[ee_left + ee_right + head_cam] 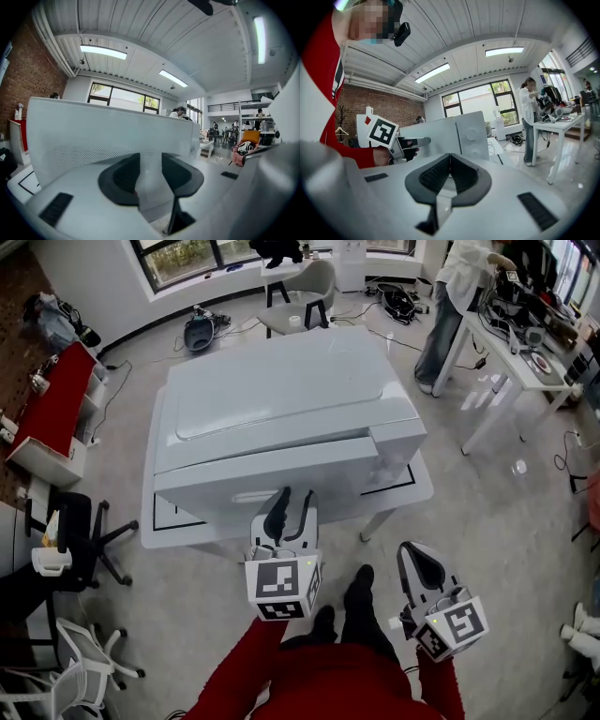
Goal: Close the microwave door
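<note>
Head view, microwave: The big white microwave [281, 399] sits on the white bench [412, 488] in the middle of the room.
Head view, door: The microwave door [272, 474] is the near face. It looks shut or almost shut. Its right end seems to stick out a tiny bit past the knob panel [398, 442].
Head view, left side: The left hand-held gripper [278, 507] is right at the door, close to its middle.
Head view, right side: The right hand-held gripper [419, 568] hangs low on the near right, well apart from the microwave.
Left gripper view, jaws: The jaws are a little apart and nothing is between them. The door's dotted window [93, 150] fills the view just past them.
Right gripper view, jaws: The jaws meet at the tips and hold nothing.
Right gripper view, microwave: The door and the knob panel look almost level. The left hand-held gripper's tip is at the door.
Done: I think the door has swung nearly all the way in.
Left to do: Maybe one last push until it clicks. I cannot tell if it is latched.
</note>
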Action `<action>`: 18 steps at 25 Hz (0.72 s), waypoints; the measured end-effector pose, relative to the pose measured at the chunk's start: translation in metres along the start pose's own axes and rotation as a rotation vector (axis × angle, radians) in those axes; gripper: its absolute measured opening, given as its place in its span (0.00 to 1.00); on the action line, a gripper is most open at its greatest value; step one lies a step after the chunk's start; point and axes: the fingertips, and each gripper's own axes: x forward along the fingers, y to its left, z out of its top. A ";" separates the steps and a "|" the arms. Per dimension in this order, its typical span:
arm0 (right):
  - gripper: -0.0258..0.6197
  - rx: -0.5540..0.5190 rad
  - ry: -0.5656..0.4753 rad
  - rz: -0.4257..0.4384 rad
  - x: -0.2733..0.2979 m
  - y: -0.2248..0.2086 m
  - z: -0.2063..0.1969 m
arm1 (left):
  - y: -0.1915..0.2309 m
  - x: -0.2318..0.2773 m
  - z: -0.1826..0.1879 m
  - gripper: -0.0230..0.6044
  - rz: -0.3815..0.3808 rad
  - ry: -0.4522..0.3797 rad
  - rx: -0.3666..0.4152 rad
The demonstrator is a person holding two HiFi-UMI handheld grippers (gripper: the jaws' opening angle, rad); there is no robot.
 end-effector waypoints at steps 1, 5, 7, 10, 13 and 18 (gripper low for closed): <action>0.06 0.002 0.001 0.001 0.001 0.000 0.000 | 0.000 0.000 0.000 0.28 0.002 0.001 0.001; 0.06 0.006 0.004 0.004 0.002 -0.004 0.001 | -0.001 0.000 0.000 0.28 0.015 0.003 -0.003; 0.06 0.009 0.005 0.003 0.003 -0.006 0.002 | 0.000 0.003 0.002 0.28 0.012 0.005 -0.022; 0.06 0.015 0.011 0.006 0.006 -0.007 0.002 | 0.005 0.008 0.004 0.23 0.013 0.013 -0.045; 0.06 0.016 0.015 0.011 0.010 -0.010 0.003 | 0.004 0.009 0.003 0.21 0.030 0.009 -0.034; 0.06 0.023 0.022 0.015 0.013 -0.012 0.003 | 0.005 0.009 0.002 0.21 0.038 0.012 -0.009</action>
